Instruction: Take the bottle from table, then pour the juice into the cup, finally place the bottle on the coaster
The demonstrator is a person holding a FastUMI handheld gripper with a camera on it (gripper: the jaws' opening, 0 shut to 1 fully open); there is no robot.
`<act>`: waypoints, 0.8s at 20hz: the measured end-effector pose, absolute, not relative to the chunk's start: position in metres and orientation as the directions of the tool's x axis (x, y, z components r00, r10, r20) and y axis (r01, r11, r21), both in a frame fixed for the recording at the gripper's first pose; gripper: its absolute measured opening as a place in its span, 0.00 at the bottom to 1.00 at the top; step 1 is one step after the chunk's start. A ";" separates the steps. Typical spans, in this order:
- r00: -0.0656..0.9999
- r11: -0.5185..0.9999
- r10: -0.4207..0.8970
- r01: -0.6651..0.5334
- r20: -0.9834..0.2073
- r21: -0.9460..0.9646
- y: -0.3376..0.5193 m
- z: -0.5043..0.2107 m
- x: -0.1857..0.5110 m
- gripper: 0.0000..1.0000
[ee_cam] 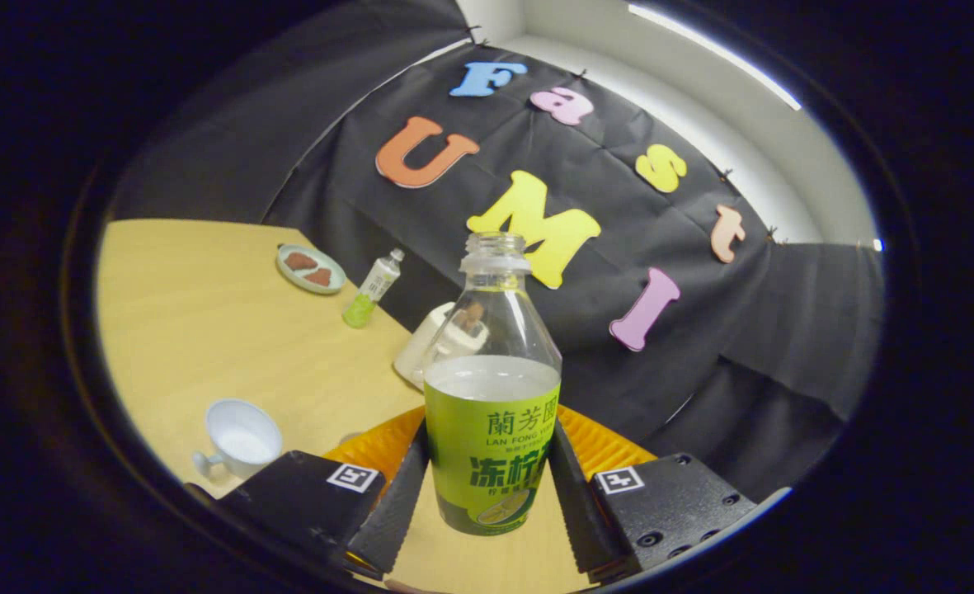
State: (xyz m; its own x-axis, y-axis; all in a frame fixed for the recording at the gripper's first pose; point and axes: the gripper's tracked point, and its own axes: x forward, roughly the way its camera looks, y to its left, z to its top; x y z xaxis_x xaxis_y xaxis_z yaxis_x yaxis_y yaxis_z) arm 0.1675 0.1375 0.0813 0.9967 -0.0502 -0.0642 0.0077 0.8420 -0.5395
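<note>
your hand-held gripper (487, 487) pinches the open juice bottle (491, 412) between both fingers, upright above an orange ribbed coaster (371, 450). the take looks done. the white cup (243, 437), off to the left on the worktop (206, 330), holds pale contents, so i cannot tell whether pouring is finished. setting down remains. the green label reads "lan fong".

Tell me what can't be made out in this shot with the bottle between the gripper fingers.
- Orange coaster, gripper view: the bottle and the fingers of the gripper hide most of it.
- White container beyond the bottle: partly hidden by it, so its contents are unclear.
- Items on the small plate: too small to identify.
- White cup: whether it holds anything is unclear.
</note>
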 end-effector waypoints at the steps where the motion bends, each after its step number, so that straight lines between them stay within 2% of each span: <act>1: 0.998 0.876 -0.035 0.007 -0.049 -0.482 0.138 0.090 0.166 0.81; 5: 1.000 0.972 0.005 -0.007 -0.008 -0.233 0.130 0.107 0.170 0.81; 10: 0.999 0.999 0.038 -0.037 0.036 -0.010 0.129 0.113 0.200 0.81; 13: 0.994 0.998 0.063 -0.065 0.086 0.027 0.134 0.107 0.218 0.80; 16: 0.996 0.997 0.081 -0.081 0.027 0.010 0.142 0.074 0.244 0.80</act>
